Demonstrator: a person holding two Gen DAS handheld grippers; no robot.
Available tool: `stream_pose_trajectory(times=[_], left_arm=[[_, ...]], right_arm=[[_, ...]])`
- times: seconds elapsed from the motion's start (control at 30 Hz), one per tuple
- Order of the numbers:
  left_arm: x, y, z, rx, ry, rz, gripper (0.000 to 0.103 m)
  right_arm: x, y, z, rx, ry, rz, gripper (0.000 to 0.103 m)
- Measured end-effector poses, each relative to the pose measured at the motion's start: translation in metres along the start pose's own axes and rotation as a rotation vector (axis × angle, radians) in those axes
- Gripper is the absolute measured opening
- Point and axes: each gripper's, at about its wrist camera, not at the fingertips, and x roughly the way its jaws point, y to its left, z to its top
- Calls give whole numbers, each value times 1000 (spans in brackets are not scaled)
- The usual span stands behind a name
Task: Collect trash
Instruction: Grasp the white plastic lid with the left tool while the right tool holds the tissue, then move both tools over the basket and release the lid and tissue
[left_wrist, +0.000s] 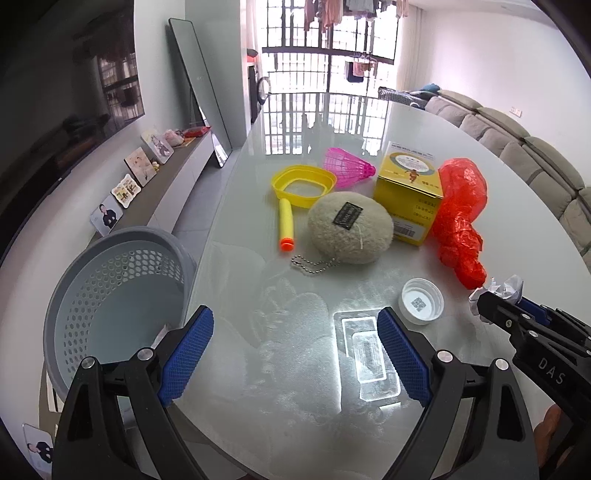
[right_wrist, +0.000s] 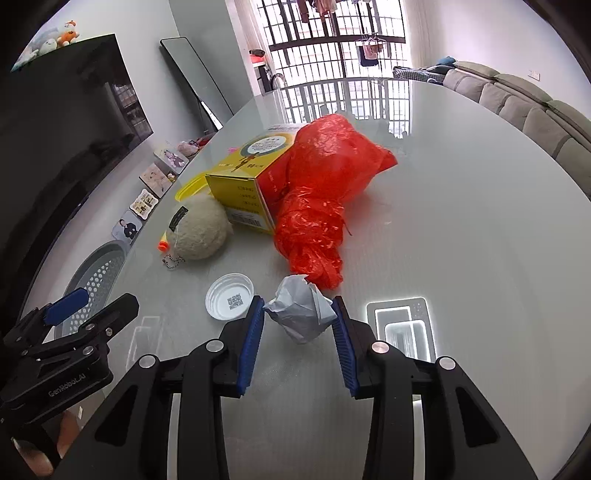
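Observation:
A crumpled white paper ball (right_wrist: 301, 314) lies on the glossy white table (right_wrist: 461, 221), between the blue pads of my right gripper (right_wrist: 298, 306); both pads touch its sides. From the left wrist view the same paper (left_wrist: 502, 288) shows at the right gripper's tips (left_wrist: 491, 299). My left gripper (left_wrist: 295, 314) stands wide open over the table's near edge, holding nothing. A white bottle cap (left_wrist: 421, 301) lies just right of its right finger. A crumpled red plastic bag (right_wrist: 317, 192) sits behind the paper. A grey perforated basket (left_wrist: 110, 291) stands below the table edge at left.
Mid-table are a yellow box (left_wrist: 410, 192), a beige plush ball with a bead chain (left_wrist: 349, 229), a yellow foam dart (left_wrist: 285, 223), a yellow ring (left_wrist: 303, 184) and a pink shuttlecock (left_wrist: 347, 166). A grey sofa (left_wrist: 535, 155) lines the right side.

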Motion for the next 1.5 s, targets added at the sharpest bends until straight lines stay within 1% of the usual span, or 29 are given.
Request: stream_pose_trajectory(times=[0.13,0.33,0.53,0.63,0.7,0.77,0.8,0.9,0.97,1.0,1.03,1.07,1.17,1.3,1.37,1.5], left_arm=[[-1,-15,-1,26,3,-37,91],[9,-41,0,60,28,-100,91],[33,-54,5,62,91,-116,91],[44,-61,8,71,106,-115,91],[51,-64,9,79,114,-105,89],[59,-65,10,80,130,-103,82],[60,-67,10,92,124,-86,81],[62,-73,13,105,119,-85,72],[60,-75,14,103,113,-91,56],[59,-76,14,103,111,-93,53],[57,-76,14,105,110,-95,45],[56,-76,13,108,110,-97,39],[50,-78,10,99,113,-100,39],[38,-76,4,94,90,-84,39],[31,-72,1,79,80,-81,39],[9,-59,-6,54,49,-39,39]], right_arm=[[-18,-18,-8,30,-21,-26,36],[-36,-43,-16,76,-53,-60,36],[-43,-60,-19,115,-74,-52,36],[-41,-64,-17,120,-73,-45,36],[-38,-68,-14,122,-73,-40,36],[-35,-73,-12,127,-72,-34,36],[-34,-75,-10,130,-70,-28,36],[-30,-82,-4,133,-66,-13,36],[-28,-86,0,135,-70,-5,36],[-27,-88,2,137,-74,1,36],[-26,-90,5,140,-79,6,36],[-25,-91,7,140,-84,10,36],[-21,-93,11,139,-93,25,36],[-18,-91,11,125,-88,50,36],[-21,-89,10,112,-97,62,36],[-37,-81,4,87,-135,83,36]])
